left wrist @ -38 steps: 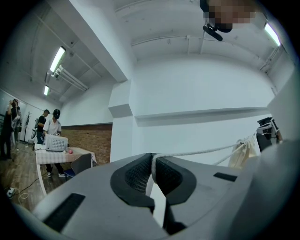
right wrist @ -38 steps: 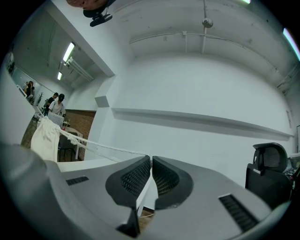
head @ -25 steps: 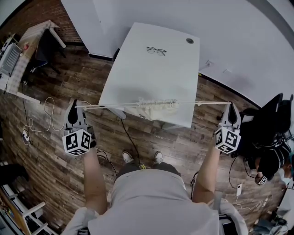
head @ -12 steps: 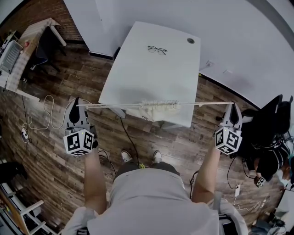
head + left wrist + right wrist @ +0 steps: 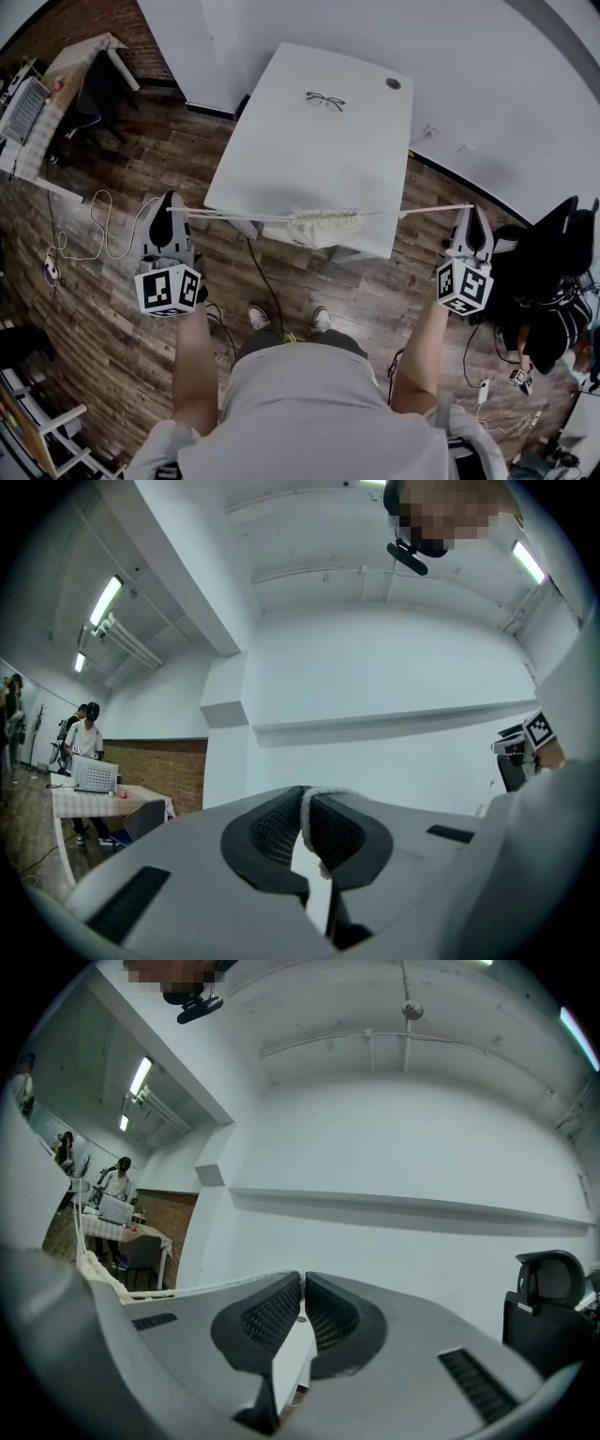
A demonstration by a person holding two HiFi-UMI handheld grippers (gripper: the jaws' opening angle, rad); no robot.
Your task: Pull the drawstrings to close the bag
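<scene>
A cream drawstring bag hangs bunched at the white table's near edge, its mouth gathered tight. Two white drawstrings run from it, one left and one right, both fairly taut. My left gripper is shut on the left cord; the cord shows pinched between its pads in the left gripper view. My right gripper is shut on the right cord, which runs off to the left in the right gripper view. Both grippers are held wide of the table, over the floor.
A pair of glasses lies on the table's far part, near a round cable hole. Cables trail on the wooden floor at left. A black office chair stands at right. A second table stands far left.
Both grippers have drifted slightly inward and up in the view. The bag has sagged a little lower at the table edge, and the cords now slope down to it.
</scene>
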